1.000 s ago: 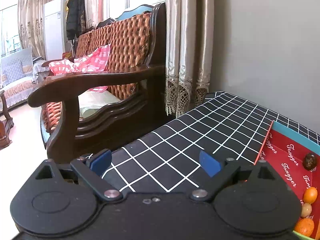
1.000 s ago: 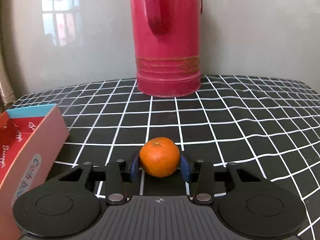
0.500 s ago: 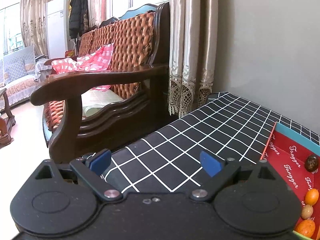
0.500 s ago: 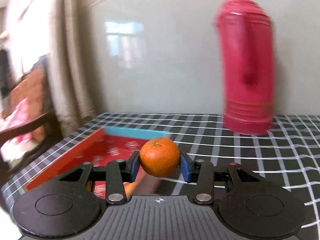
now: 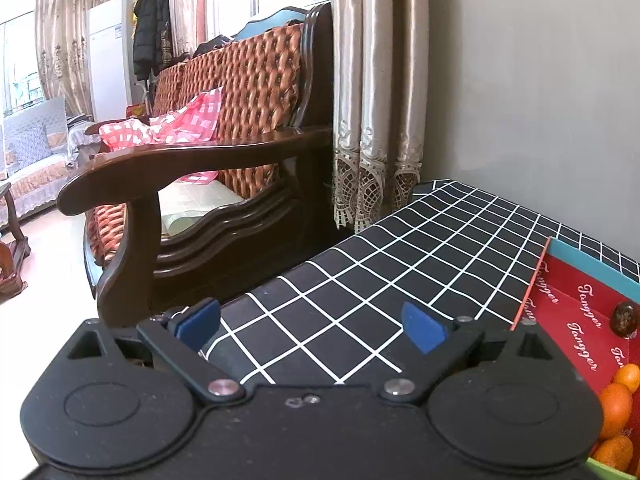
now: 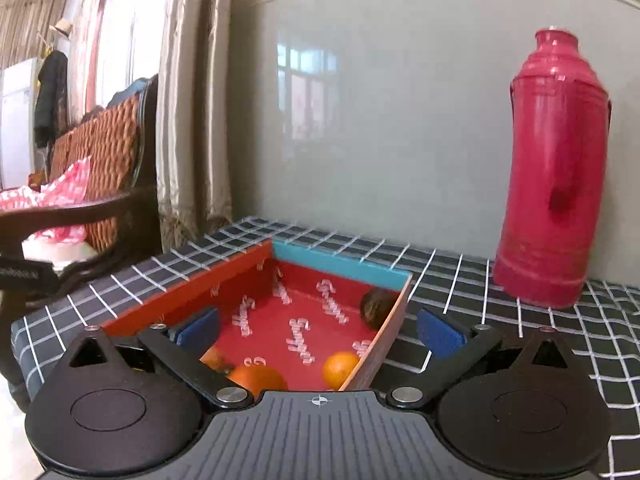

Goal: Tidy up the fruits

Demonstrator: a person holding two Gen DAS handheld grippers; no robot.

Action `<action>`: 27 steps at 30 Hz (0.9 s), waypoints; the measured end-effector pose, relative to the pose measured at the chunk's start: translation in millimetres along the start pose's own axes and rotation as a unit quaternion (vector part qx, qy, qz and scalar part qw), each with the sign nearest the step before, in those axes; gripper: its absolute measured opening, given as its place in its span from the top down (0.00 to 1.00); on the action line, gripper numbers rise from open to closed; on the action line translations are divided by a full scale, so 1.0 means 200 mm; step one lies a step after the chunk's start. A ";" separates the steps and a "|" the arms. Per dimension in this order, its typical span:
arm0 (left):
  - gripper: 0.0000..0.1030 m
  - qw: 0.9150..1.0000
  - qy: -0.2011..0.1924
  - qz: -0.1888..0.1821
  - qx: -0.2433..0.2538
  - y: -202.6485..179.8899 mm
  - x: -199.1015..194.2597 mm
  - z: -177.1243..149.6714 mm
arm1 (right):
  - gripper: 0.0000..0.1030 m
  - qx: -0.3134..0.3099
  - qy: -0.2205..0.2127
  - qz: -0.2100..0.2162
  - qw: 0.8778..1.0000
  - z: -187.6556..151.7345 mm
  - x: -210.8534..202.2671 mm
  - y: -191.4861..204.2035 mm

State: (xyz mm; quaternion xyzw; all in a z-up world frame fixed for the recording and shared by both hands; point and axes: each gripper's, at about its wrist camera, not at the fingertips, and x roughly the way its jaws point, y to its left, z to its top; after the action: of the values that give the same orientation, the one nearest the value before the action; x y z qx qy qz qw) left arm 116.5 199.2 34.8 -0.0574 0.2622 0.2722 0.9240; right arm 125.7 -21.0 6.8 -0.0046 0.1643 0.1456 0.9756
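Observation:
A red cardboard box (image 6: 256,268) with a blue far wall sits on the black grid tablecloth. Inside it lie several oranges (image 6: 340,366) and a dark brown fruit (image 6: 376,306). My right gripper (image 6: 318,332) is open and empty, held over the box's near end with its jaws wide. An orange (image 6: 256,378) lies in the box just below it. In the left wrist view the box (image 5: 576,300) is at the right edge with oranges (image 5: 616,408) and the dark fruit (image 5: 624,318). My left gripper (image 5: 312,326) is open and empty over the tablecloth, left of the box.
A tall red thermos (image 6: 556,176) stands at the back right by the grey wall. A wooden armchair (image 5: 208,168) with a pink checked cloth stands off the table's left edge. Curtains (image 5: 376,92) hang behind the table's corner.
My right gripper swung left from the thermos to above the box and opened. The orange it held has left its jaws and now lies in the box. The left gripper barely moved.

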 end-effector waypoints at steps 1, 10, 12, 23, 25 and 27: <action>0.11 1.000 0.000 -0.002 0.001 -0.01 0.00 0.00 | 0.00 0.004 -0.003 -0.002 1.000 0.00 -0.01 -0.01; 0.08 0.996 -0.005 -0.074 0.046 -0.14 -0.13 -0.04 | 0.00 0.039 0.018 -0.064 0.997 0.01 -0.21 -0.19; 0.08 0.993 -0.003 -0.102 0.061 -0.15 -0.22 -0.07 | 0.00 0.044 0.027 -0.078 0.996 0.01 -0.31 -0.20; 0.06 0.979 -0.010 -0.178 0.098 0.01 -0.78 -0.19 | 0.00 0.122 0.068 -0.109 0.984 -0.02 -0.84 -0.08; 0.06 0.978 -0.016 -0.183 0.102 0.03 -0.84 -0.19 | 0.00 0.118 0.062 -0.113 0.984 -0.02 -0.91 -0.05; 0.06 0.977 -0.026 -0.183 0.105 0.05 -0.91 -0.20 | 0.00 0.114 0.053 -0.116 0.985 -0.01 -0.99 -0.02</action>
State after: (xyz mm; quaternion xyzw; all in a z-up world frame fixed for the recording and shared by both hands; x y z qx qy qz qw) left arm -36.7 112.5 94.2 0.0005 0.2507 0.0712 0.9654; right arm -52.0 -80.6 67.9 0.0803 0.2294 0.0108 0.9699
